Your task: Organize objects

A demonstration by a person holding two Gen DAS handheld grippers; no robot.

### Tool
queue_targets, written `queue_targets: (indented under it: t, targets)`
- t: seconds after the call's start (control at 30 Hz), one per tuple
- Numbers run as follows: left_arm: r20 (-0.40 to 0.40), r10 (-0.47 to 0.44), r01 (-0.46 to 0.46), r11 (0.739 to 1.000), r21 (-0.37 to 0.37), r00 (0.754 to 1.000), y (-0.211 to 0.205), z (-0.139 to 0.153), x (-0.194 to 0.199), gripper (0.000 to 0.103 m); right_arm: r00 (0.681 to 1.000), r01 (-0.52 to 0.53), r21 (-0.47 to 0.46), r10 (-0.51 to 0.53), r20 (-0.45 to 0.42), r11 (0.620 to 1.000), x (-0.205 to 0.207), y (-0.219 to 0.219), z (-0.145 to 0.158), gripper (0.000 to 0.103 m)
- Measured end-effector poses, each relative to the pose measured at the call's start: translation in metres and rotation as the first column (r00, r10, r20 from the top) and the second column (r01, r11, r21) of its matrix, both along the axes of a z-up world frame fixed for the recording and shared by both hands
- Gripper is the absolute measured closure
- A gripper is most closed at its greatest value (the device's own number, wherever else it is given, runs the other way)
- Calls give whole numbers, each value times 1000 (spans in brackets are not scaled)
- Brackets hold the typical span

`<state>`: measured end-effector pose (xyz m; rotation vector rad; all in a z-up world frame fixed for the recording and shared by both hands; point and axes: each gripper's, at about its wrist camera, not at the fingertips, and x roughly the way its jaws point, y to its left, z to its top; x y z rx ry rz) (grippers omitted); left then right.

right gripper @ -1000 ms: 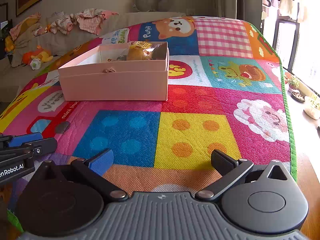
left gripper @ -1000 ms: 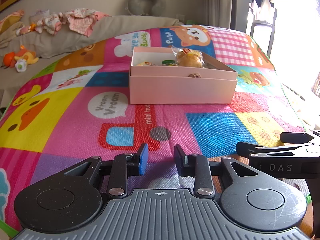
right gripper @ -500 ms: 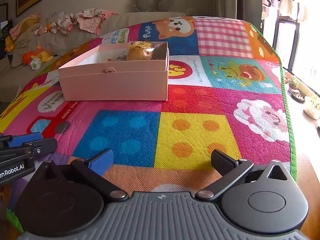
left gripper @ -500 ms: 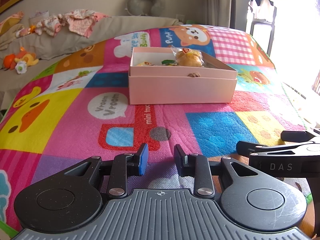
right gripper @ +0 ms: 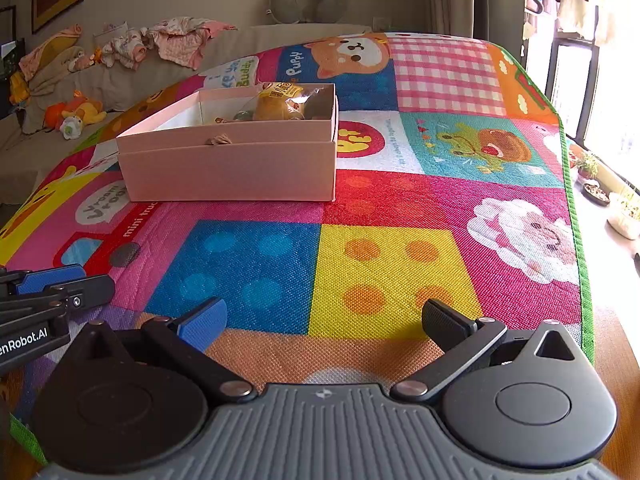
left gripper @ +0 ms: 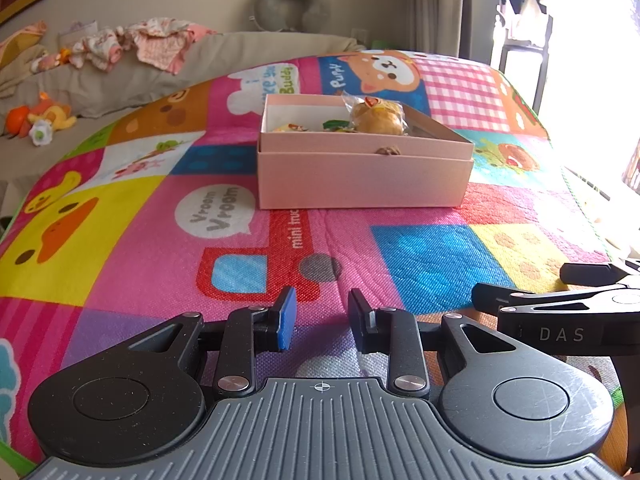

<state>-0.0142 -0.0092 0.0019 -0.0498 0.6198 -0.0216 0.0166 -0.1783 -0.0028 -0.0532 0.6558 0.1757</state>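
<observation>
Left gripper: jaws partly apart, nothing between them. Right gripper: jaws wide apart, empty. Both hover over the near edge of a colourful play mat. Pink box sits mid-mat, well apart from both, lid off, holding a wrapped bun and other small items.

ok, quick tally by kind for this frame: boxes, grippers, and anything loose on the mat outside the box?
Pink box: 1, open, on the play mat, with wrapped items inside (too crowded to count)
Grippers: 2, the left gripper and the right gripper, both open and empty
Loose items on the mat outside the box: 0
Total: 3
</observation>
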Motion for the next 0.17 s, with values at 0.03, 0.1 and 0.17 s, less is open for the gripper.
queue_targets:
  t: [0.03, 0.1, 0.17]
  targets:
    - [0, 0, 0, 1000, 0, 1000, 0, 0, 0, 72, 1000, 0, 0, 0, 0, 1000, 0, 0, 0, 0]
    - [0, 0, 0, 1000, -2, 1000, 0, 0, 0, 72, 1000, 0, 0, 0, 0, 1000, 0, 0, 0, 0]
    - [1, 2, -2, 1000, -8, 1000, 0, 0, 0, 72, 1000, 0, 0, 0, 0, 1000, 0, 0, 0, 0]
